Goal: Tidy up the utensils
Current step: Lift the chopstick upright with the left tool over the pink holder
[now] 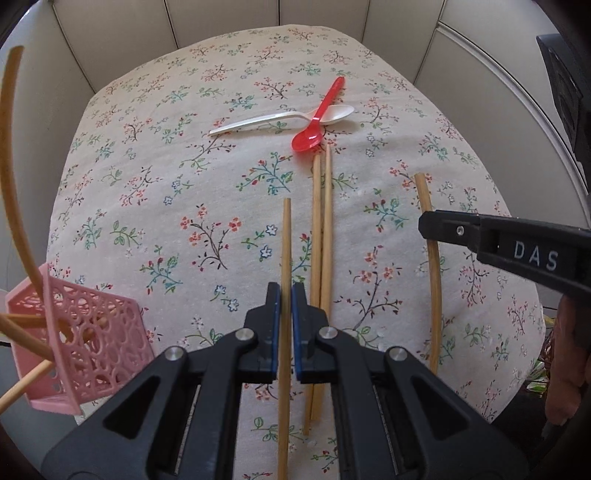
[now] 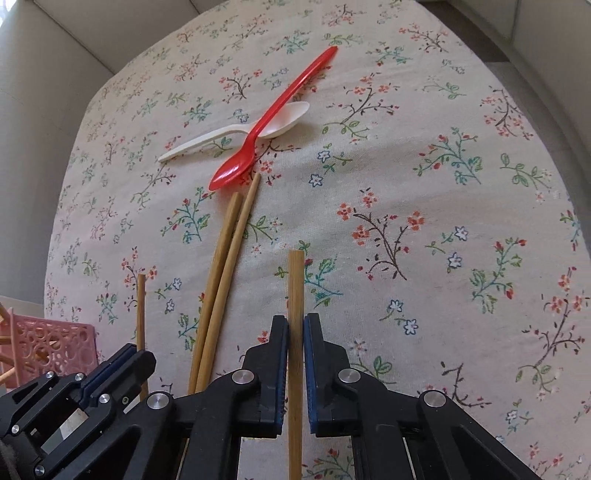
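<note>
My left gripper [image 1: 285, 295] is shut on a wooden chopstick [image 1: 285, 240], held a little above the floral tablecloth [image 1: 155, 206]. In the right wrist view my right gripper [image 2: 295, 325] is shut on another chopstick [image 2: 295, 280]; from the left wrist view it shows as a black finger at the right [image 1: 428, 227]. Two more chopsticks [image 1: 321, 221] lie side by side on the cloth between the held ones. Beyond them a red spoon [image 1: 317, 118] lies across a white spoon [image 1: 273, 120]. A pink lattice basket [image 1: 92, 332] at the left holds several chopsticks.
The pink basket [image 2: 51, 347] stands at the table's left edge, just beyond my left gripper [image 2: 138, 354]. Grey padded panels [image 1: 258, 18] ring the far side of the table. A person's hand [image 1: 565, 369] shows at the right edge.
</note>
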